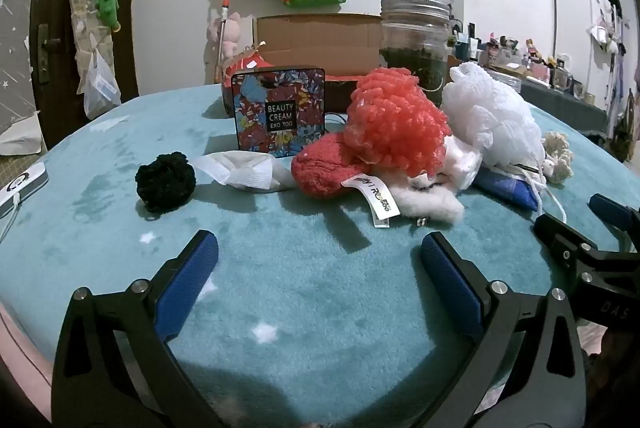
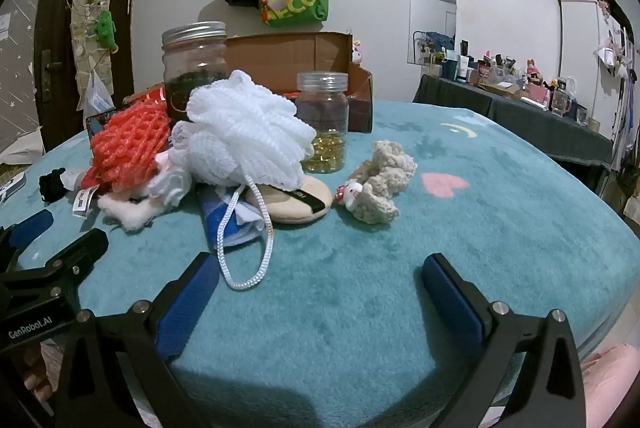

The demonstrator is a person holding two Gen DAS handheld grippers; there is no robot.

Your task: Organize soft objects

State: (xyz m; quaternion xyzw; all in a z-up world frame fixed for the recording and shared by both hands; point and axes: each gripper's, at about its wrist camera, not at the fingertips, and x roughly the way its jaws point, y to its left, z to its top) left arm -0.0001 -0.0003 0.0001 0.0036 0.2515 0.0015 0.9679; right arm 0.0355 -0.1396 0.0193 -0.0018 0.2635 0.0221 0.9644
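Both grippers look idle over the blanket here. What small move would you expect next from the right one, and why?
Probably the right gripper eases forward toward the beige crocheted scrunchie. Its jaws stand open and empty, and the scrunchie lies apart from the pile under the white mesh sponge, with bare blanket between, so it looks the easiest soft item to grasp cleanly.

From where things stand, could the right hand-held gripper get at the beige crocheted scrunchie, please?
Probably yes. The right hand-held gripper is open and empty, and the beige crocheted scrunchie lies apart from the pile with only bare blanket between them.
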